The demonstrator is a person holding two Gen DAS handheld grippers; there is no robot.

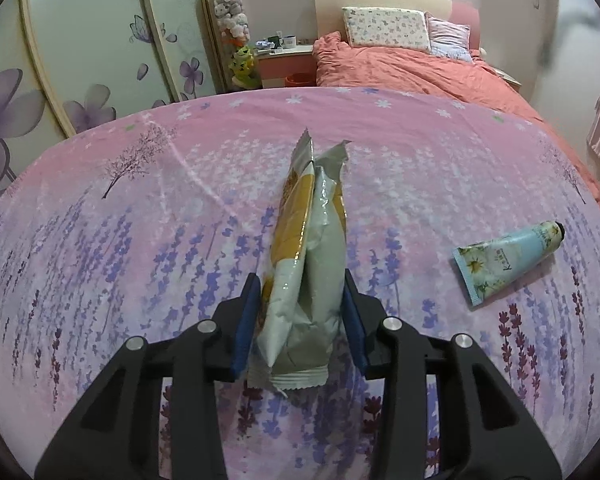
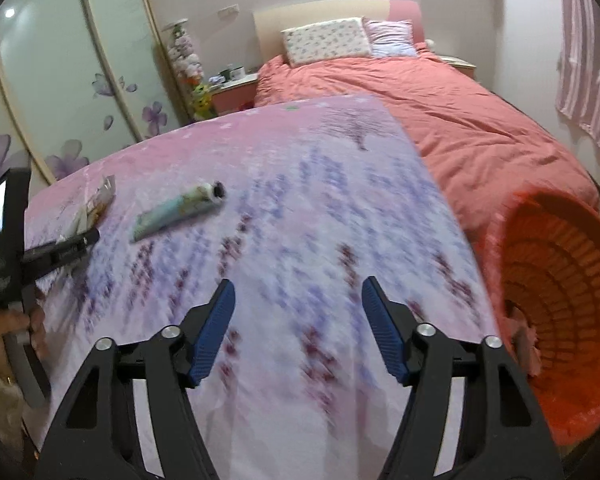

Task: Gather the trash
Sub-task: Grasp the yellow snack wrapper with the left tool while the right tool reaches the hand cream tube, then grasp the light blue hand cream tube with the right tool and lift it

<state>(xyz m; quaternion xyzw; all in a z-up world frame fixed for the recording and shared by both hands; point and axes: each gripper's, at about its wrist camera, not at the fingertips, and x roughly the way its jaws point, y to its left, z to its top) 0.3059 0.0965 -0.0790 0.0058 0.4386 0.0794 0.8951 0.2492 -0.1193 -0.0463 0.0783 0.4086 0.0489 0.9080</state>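
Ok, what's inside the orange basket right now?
The orange basket shows one crumpled pinkish piece low against its near wall. Its near rim hides the rest of the bottom.

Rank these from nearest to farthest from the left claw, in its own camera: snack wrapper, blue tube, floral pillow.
1. Snack wrapper: gripped between the left claw pads.
2. Blue tube: right, lying on the sheet.
3. Floral pillow: far end, by the headboard.

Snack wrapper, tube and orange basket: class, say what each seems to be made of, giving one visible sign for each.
Snack wrapper: likely thin plastic film, glossy; it creases sharply and glints.
Tube: probably soft plastic with a printed, fairly matt skin; its end is crimped flat.
Orange basket: looks like moulded plastic; even ribbed lattice walls.
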